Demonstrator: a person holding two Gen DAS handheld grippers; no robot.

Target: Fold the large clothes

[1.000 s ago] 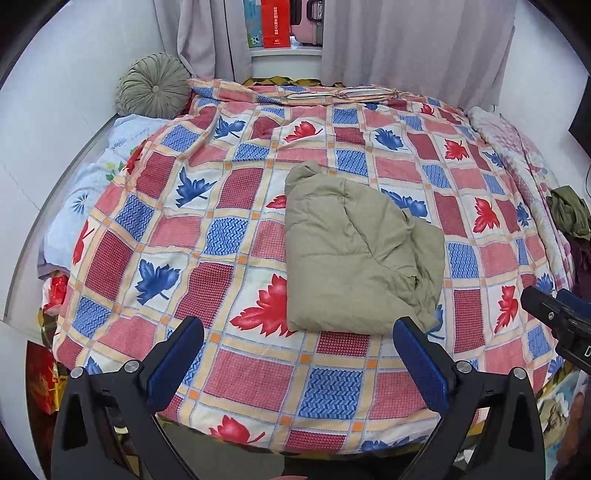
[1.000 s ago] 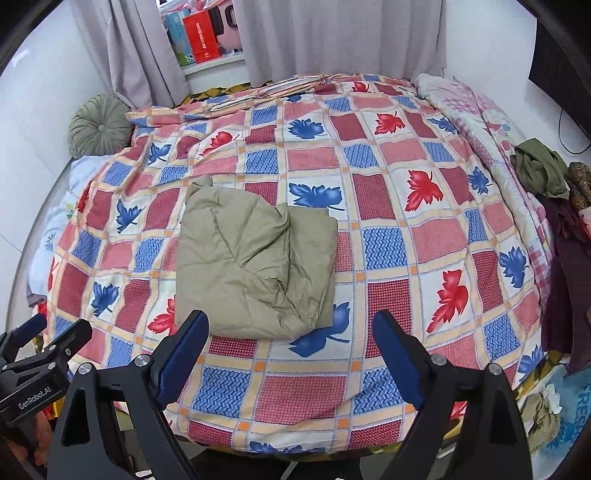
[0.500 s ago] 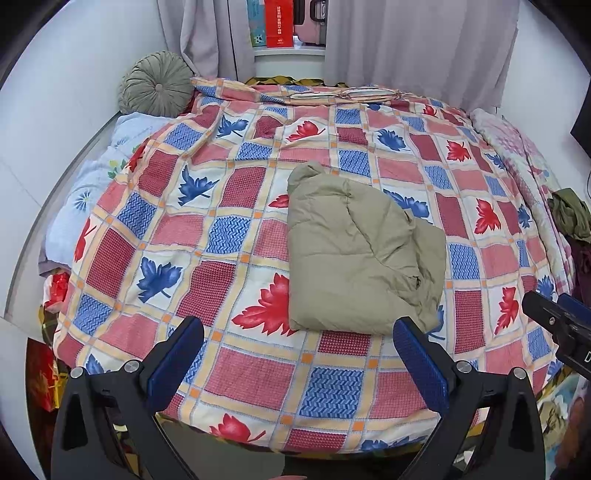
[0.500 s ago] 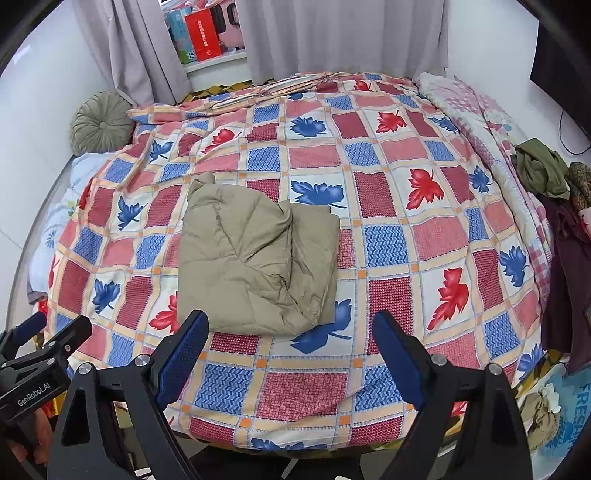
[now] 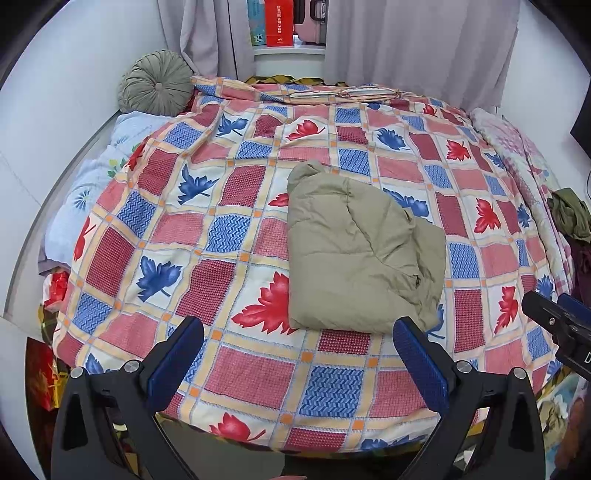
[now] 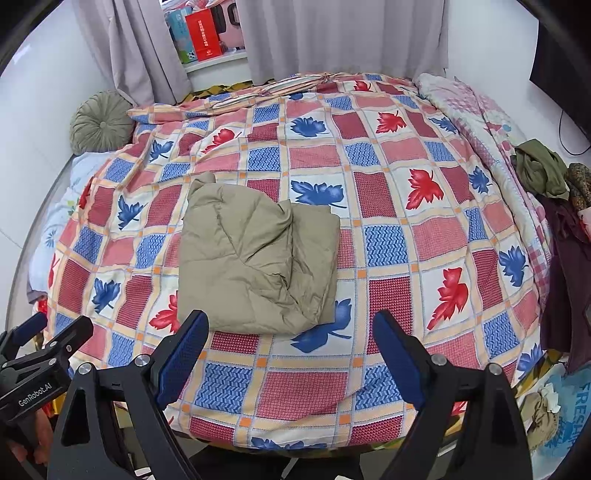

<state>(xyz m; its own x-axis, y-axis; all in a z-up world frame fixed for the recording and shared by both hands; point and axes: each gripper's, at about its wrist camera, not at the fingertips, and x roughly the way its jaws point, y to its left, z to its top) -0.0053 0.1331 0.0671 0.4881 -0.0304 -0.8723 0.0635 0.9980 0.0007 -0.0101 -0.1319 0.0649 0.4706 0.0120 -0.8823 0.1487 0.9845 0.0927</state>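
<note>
One folded khaki padded jacket (image 5: 362,254) lies at the bed's middle. One checked maple-leaf quilt (image 5: 236,236) covers the bed. One round green cushion (image 5: 157,84) sits at eleven o'clock. One olive garment (image 6: 541,171) lies at three o'clock. Two grippers: left gripper (image 5: 298,350), right gripper (image 6: 291,339). Two curtain panels (image 6: 340,33).

L gripper (image 5: 297,347) + R gripper (image 6: 290,339): both tilted down, jaws spread wide, nothing btwn pads. Side by side at near edge, L on left, each visible in other's cam.
</note>
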